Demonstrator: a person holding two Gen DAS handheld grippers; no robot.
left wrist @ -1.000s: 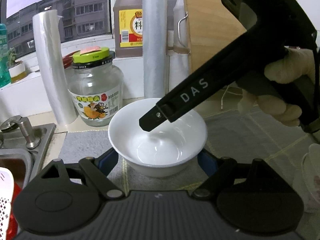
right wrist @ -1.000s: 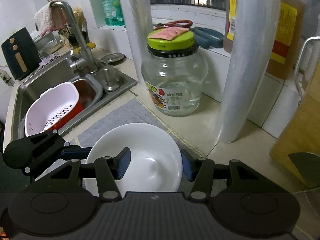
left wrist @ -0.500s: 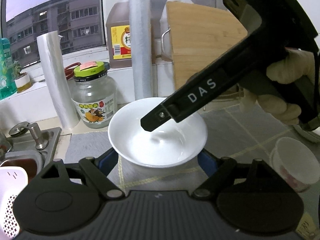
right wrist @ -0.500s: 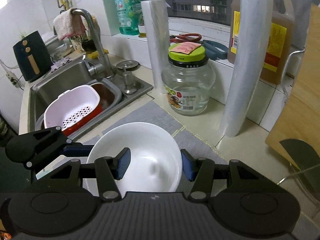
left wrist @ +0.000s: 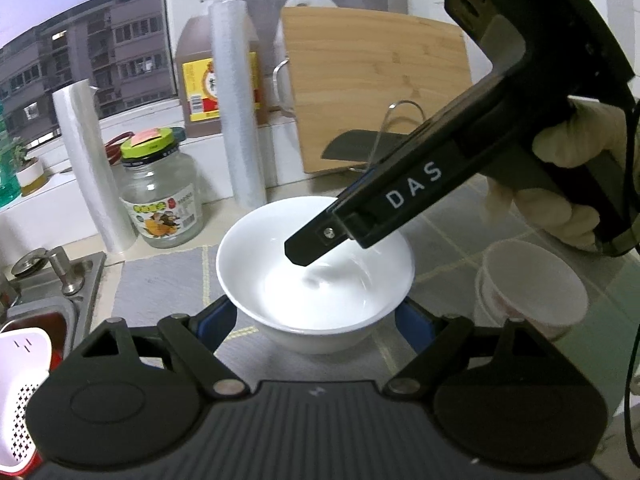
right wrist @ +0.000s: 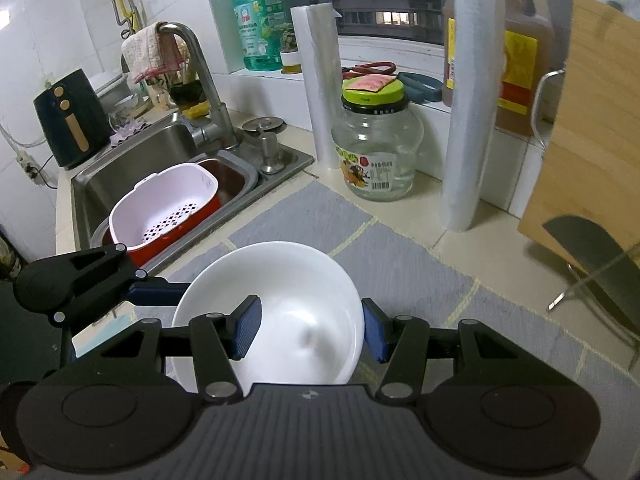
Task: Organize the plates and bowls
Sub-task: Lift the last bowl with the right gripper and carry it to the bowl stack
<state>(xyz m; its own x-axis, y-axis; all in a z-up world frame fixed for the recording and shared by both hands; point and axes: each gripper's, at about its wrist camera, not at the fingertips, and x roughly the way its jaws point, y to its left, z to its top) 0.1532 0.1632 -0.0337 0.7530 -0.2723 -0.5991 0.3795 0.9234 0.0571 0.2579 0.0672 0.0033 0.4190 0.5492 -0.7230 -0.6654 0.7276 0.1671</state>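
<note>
A white bowl hangs a little above the grey mat, held by both grippers. My left gripper is shut on it, its blue pads pressing the bowl's outer sides. In the right wrist view my right gripper is shut on the same bowl, with one pad inside and the other outside the rim. The right gripper's black finger reaches into the bowl from the upper right, held by a gloved hand. The left gripper's finger touches the bowl's left side.
A small white cup-like bowl stands on the mat to the right. Behind are a glass jar with a green lid, two plastic-wrap rolls, oil jugs, a wooden board and a knife. A sink with a pink colander lies left.
Both grippers have drawn back from the jar and window and risen slightly, carrying the bowl. The jar and rolls look smaller, and the small white cup-like bowl has come into view at right.
</note>
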